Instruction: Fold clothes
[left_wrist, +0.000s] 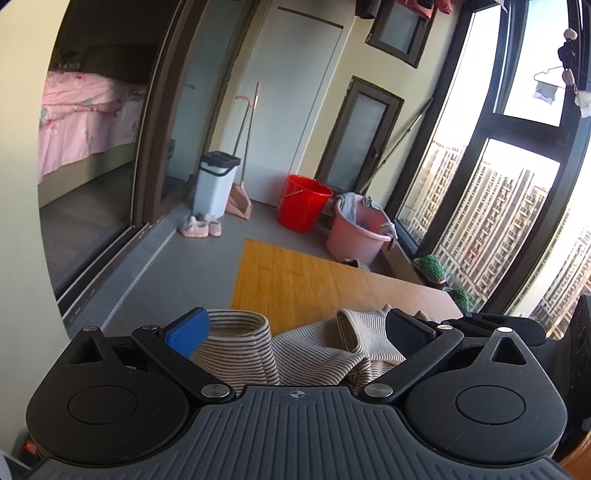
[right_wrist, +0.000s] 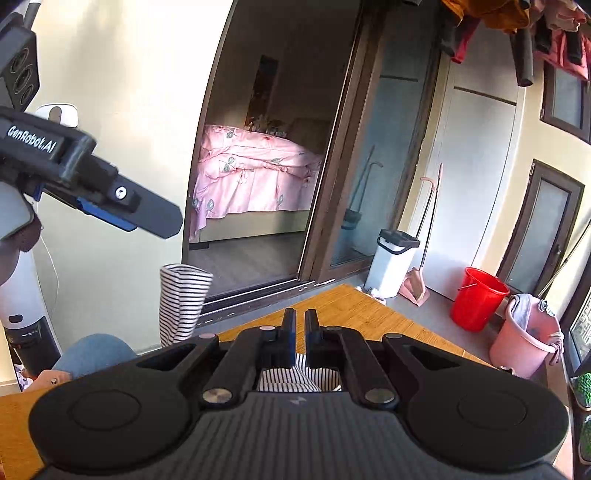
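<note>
Here, left gripper (left_wrist: 295, 326) jaws spread wide, gripping nothing; striped garment (left_wrist: 314, 354) bunched between and below them, above the wooden table (left_wrist: 295, 273); right gripper (right_wrist: 299, 325) jaws nearly closed, pinching striped fabric; one sleeve (right_wrist: 183, 302) sticking up at left.

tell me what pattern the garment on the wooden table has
Thin dark stripes on cream knit garment, clearest in the left wrist view.
</note>
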